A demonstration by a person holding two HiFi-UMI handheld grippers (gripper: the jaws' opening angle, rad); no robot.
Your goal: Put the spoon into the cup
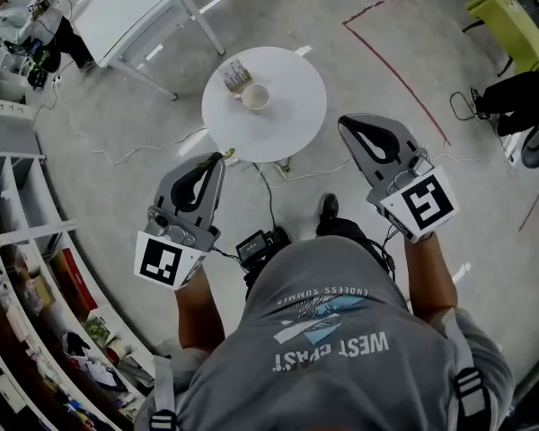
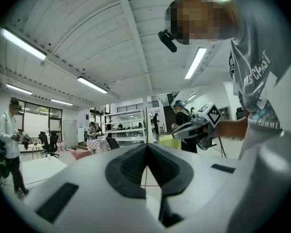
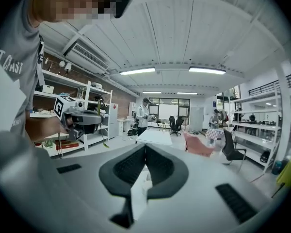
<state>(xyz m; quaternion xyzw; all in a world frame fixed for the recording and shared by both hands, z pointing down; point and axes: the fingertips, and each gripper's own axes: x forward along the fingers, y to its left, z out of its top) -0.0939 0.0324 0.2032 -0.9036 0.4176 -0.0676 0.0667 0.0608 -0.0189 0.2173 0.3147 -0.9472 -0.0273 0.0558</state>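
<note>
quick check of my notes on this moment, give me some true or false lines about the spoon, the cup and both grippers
1. The cup stands on the round table. True.
2. The spoon is in the cup. False: the left gripper holds it, away from the cup.
3. The left gripper's fingers are shut on the spoon. True.
4. The right gripper carries the cup. False: its fingers are together with nothing between them.

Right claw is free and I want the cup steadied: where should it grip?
Probably the cup by its right wall, from the right: it stands upright on the table, and a holder crowds its left. The right claw must open first.
</note>
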